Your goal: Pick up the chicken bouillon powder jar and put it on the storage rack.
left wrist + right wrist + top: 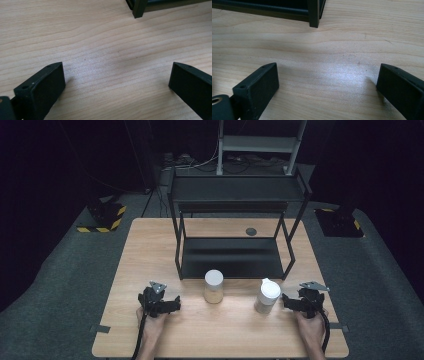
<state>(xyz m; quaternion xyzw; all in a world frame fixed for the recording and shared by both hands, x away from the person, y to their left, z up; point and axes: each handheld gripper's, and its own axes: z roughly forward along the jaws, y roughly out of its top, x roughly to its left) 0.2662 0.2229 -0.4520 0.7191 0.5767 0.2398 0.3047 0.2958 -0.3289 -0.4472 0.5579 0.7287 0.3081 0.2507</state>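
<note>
Wood grain runs pale and fine across the surface [150, 245] in front of you, matte and lightly scuffed. Your left gripper [161, 304] rests near the front edge, its flat-faced black jaws spread wide with nothing between them; in the left gripper view [116, 80] bare wood fills the gap. Your right gripper [299, 301] sits at the opposite side, jaws just as wide apart and empty, also seen over bare wood [327, 81]. Between your hands stand two cylindrical jars: a left jar [213, 286] with a flat white lid and pale grainy contents, and a right jar [267, 296] with a white flip-style cap, just beside the right gripper. Behind them stands a black metal two-tier shelf [235, 227] with thin square legs; one leg foot [314, 13] shows ahead of your right jaws.
</note>
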